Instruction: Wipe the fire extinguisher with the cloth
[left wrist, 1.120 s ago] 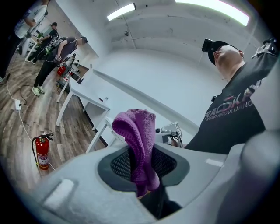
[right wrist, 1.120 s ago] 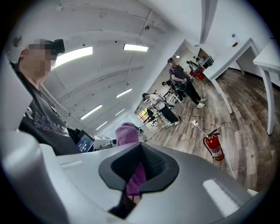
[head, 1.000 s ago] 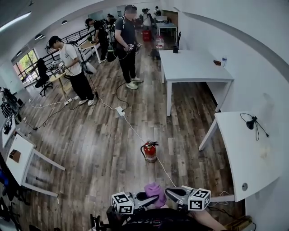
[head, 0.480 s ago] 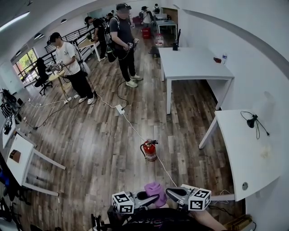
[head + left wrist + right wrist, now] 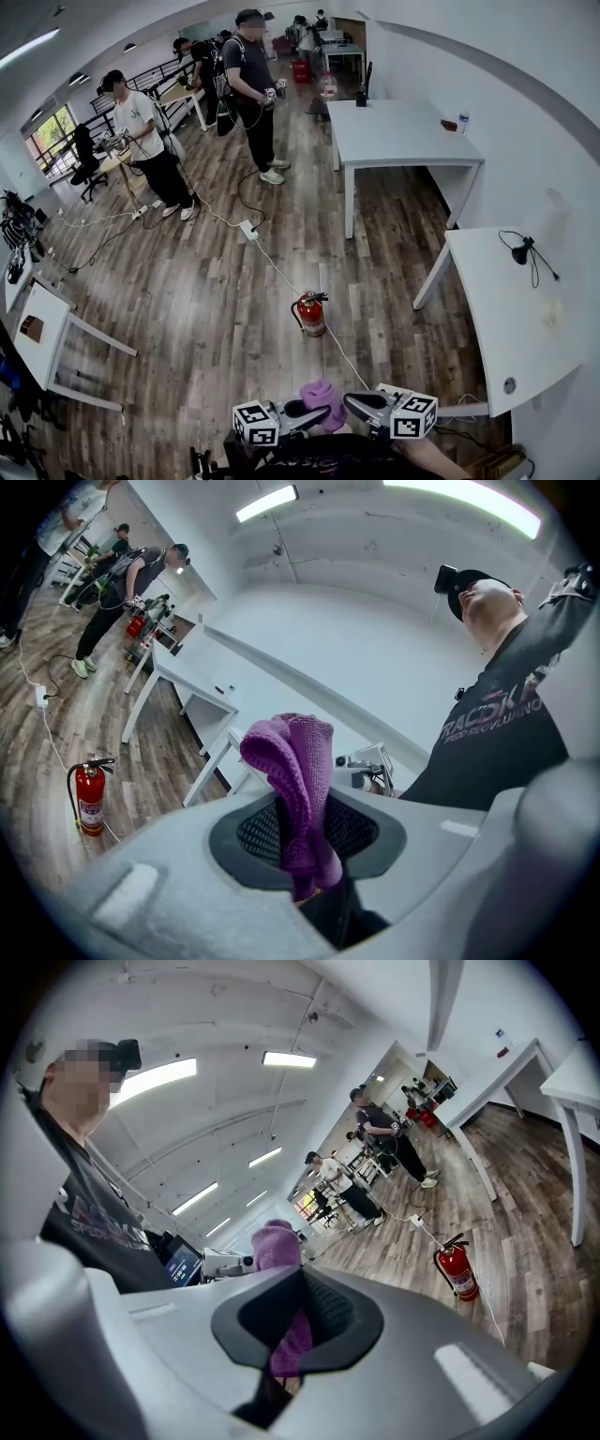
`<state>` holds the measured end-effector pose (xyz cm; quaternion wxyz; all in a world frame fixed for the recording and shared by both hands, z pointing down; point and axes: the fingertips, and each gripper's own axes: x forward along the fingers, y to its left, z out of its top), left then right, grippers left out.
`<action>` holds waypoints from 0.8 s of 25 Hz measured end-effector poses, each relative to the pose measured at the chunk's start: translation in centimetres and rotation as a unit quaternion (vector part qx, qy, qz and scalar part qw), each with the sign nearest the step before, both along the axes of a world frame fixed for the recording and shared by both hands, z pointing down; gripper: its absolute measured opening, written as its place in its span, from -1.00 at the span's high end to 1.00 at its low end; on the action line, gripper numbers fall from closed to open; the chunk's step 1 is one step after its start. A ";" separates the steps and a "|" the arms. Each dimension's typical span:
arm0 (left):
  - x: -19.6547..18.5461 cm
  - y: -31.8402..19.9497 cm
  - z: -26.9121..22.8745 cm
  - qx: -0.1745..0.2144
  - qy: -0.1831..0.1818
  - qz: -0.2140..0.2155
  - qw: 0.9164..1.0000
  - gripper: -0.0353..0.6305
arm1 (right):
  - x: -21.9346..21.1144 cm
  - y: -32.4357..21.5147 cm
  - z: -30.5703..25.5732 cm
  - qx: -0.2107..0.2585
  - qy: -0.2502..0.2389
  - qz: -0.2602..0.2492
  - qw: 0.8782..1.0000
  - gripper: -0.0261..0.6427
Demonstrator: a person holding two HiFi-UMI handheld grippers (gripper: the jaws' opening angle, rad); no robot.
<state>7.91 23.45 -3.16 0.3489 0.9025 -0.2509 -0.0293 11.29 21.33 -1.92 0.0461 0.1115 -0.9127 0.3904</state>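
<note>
A red fire extinguisher (image 5: 311, 314) stands upright on the wood floor, well ahead of both grippers; it also shows as the extinguisher (image 5: 90, 799) in the left gripper view and the extinguisher (image 5: 457, 1272) in the right one. A purple cloth (image 5: 322, 394) is bunched between the two grippers, close to my body. My left gripper (image 5: 317, 413) is shut on the cloth (image 5: 298, 789), which sticks up out of its jaws. Facing it, my right gripper (image 5: 349, 401) has the cloth (image 5: 284, 1309) pinched between its pads too.
A white cable (image 5: 281, 274) runs across the floor past the extinguisher. White tables (image 5: 398, 136) stand at the right and far right (image 5: 516, 319), another at the left (image 5: 42, 328). Several people (image 5: 253, 89) stand at the back.
Both grippers and the cloth stay where they were. The standing people at the back have shifted slightly farther up the view.
</note>
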 end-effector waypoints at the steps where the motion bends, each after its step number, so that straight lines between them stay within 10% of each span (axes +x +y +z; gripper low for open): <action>1: 0.0 0.1 0.0 0.000 0.000 0.000 1.000 0.62 | 0.0 0.1 -0.1 0.001 0.000 -0.001 1.000 0.91; 20: 0.5 1.3 -0.3 0.005 0.000 -0.003 1.000 0.62 | 0.6 1.2 -0.3 0.007 0.000 0.004 1.000 0.91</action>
